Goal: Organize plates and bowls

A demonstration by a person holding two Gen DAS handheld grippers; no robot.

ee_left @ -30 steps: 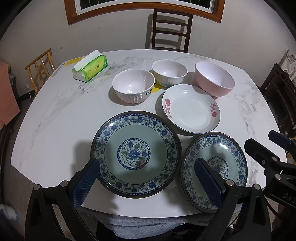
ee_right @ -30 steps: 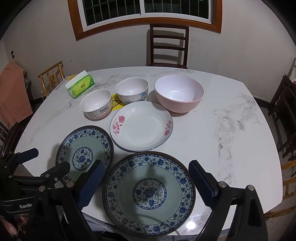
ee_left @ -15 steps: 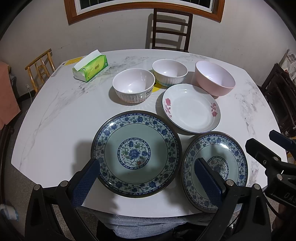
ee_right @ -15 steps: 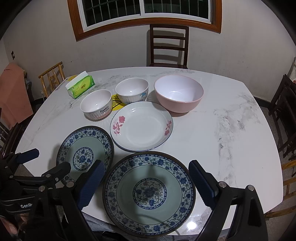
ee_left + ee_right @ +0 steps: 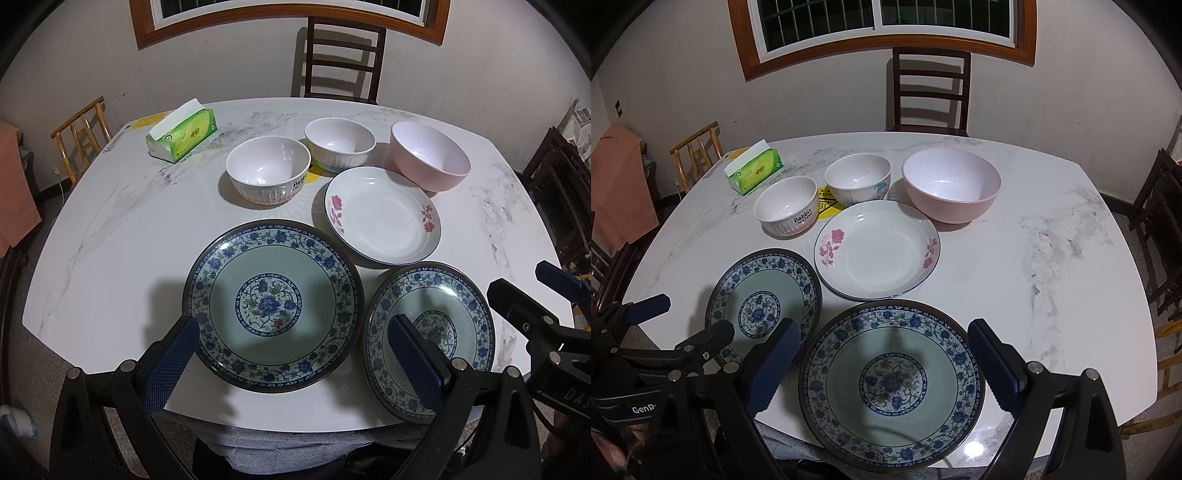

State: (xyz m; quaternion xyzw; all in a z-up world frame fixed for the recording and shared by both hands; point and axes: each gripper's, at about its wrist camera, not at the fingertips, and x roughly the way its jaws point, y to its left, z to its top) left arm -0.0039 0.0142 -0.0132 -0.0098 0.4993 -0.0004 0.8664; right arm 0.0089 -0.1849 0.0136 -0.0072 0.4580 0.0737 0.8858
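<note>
On the white marble table (image 5: 110, 240) lie two blue-patterned plates, left (image 5: 273, 304) (image 5: 762, 306) and right (image 5: 428, 339) (image 5: 892, 380). Behind them are a white rose plate (image 5: 382, 214) (image 5: 877, 254), a "Rabbit" bowl (image 5: 267, 173) (image 5: 786, 205), a small ribbed bowl (image 5: 340, 144) (image 5: 857, 179) and a pink bowl (image 5: 430, 155) (image 5: 951, 184). My left gripper (image 5: 291, 358) hovers open and empty over the left plate's near edge. My right gripper (image 5: 882, 365) hovers open and empty over the right plate.
A green tissue box (image 5: 183, 134) stands at the table's far left. A dark chair (image 5: 340, 59) stands behind the table, a bamboo chair (image 5: 81, 129) at the left, dark chairs (image 5: 561, 195) at the right.
</note>
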